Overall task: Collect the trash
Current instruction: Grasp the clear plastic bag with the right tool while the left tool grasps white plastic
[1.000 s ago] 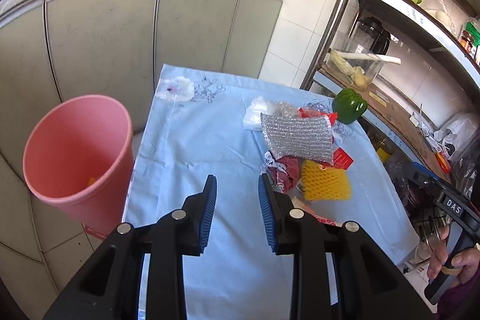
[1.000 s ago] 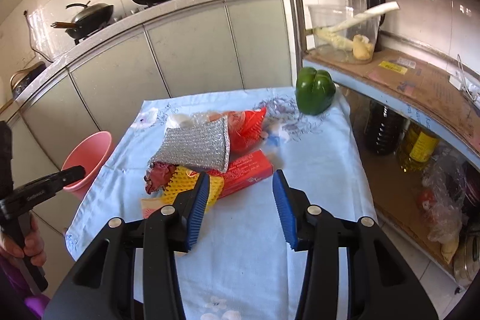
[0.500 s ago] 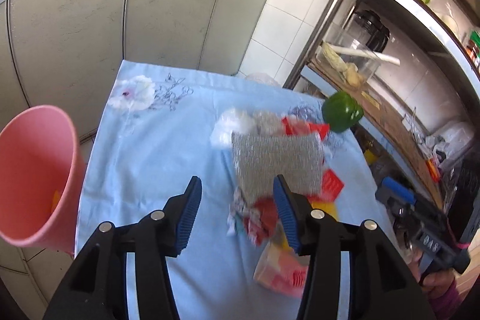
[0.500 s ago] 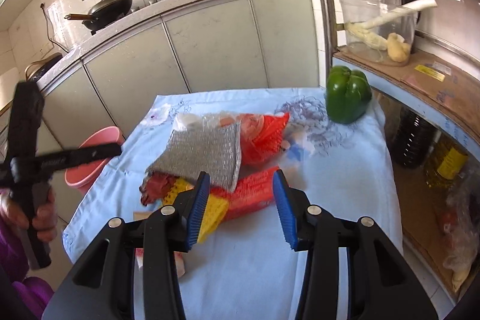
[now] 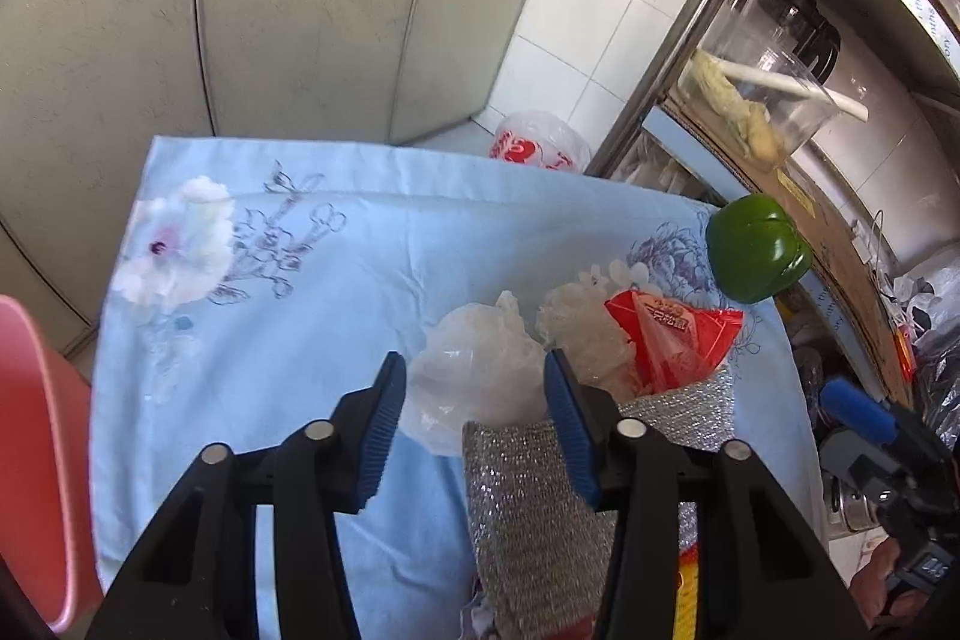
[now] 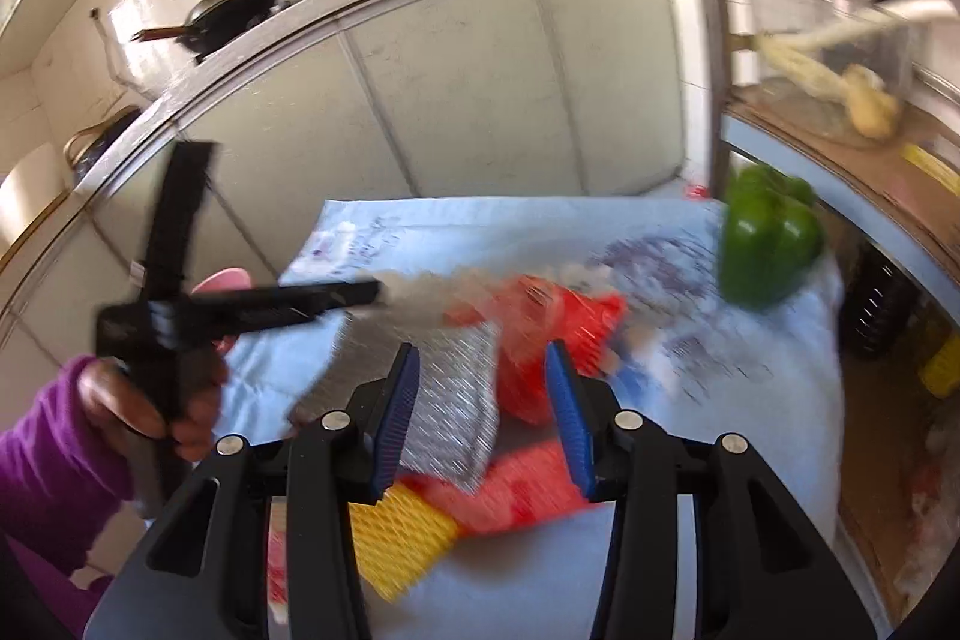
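A trash pile lies on the blue flowered tablecloth (image 5: 288,316). It holds a crumpled white plastic bag (image 5: 474,376), a silver bubble pouch (image 5: 522,490), a red wrapper (image 5: 672,340) and a yellow foam net (image 6: 396,532). My left gripper (image 5: 474,400) hangs over the pile and its jaws are closing, with the white bag between the blue pads and no pad pressing on it. My right gripper (image 6: 480,400) hovers open above the silver pouch (image 6: 450,418) and red wrapper (image 6: 552,334), holding nothing. In the blurred right wrist view, a hand in a purple sleeve holds the left gripper (image 6: 375,295).
A pink bin (image 5: 30,460) stands beside the table's left edge. A green bell pepper (image 5: 756,250) sits at the table's far right corner. Grey cabinets stand behind the table, a metal shelf rack (image 5: 690,58) to the right. A plastic bag (image 5: 540,142) lies on the floor beyond.
My left gripper swung from near the pink bin over to the trash pile, and its jaws spread wider. The right gripper moved in closer over the pile, its jaws unchanged.
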Demonstrator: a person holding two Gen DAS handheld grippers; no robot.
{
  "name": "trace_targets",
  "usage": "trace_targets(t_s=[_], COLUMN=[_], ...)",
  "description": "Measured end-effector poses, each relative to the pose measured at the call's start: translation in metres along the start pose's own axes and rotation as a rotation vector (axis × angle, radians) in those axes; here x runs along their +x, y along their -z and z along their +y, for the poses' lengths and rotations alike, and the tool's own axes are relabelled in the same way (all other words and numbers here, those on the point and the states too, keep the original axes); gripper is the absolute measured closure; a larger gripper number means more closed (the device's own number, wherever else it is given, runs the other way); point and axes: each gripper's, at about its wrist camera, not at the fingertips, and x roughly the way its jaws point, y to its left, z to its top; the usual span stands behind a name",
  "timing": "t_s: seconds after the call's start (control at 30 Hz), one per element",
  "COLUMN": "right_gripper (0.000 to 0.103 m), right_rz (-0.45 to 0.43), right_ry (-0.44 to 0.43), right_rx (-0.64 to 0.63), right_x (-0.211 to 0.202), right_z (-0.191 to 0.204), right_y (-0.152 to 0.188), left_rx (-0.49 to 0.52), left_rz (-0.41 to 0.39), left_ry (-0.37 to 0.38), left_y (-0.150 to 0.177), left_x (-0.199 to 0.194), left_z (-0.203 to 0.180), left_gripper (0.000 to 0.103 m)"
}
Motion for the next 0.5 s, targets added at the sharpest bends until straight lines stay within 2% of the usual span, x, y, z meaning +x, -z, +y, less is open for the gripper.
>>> trace_targets(t_s=[0.07,0.13,0.23,0.37,0.43,0.5], right_gripper=[0.059,0.059,0.059,0.058,0.058,0.058], right_rz=[0.017,0.036,0.081,0.207,0.244,0.296], right_ry=[-0.057,-0.116,-0.14,-0.07,-0.007,0.019], right_rx=[-0.022,-0.037,-0.036,-0.025,-0.029,-0.026], right_x=[0.011,0.026,0.051,0.099,0.115,0.126], right_z=[0.012,0.024,0.036,0.042,0.041,0.039], right_y=[-0.013,-0.027,-0.042,-0.052,-0.053,-0.052], left_rx=[-0.007,-0.009,-0.02,-0.056,-0.074,-0.086], left_rz=[-0.013,-0.042,-0.092,-0.157,-0.173,-0.177], left_ry=[0.042,0.04,0.037,0.02,0.019,0.023], left_y=[0.003,0.006,0.01,0.011,0.012,0.015], left_x=[0.003,0.0,-0.013,-0.037,-0.046,-0.051], left_z=[0.003,0.005,0.011,0.028,0.038,0.045], left_gripper=[0.087,0.094,0.097,0.097,0.097,0.097])
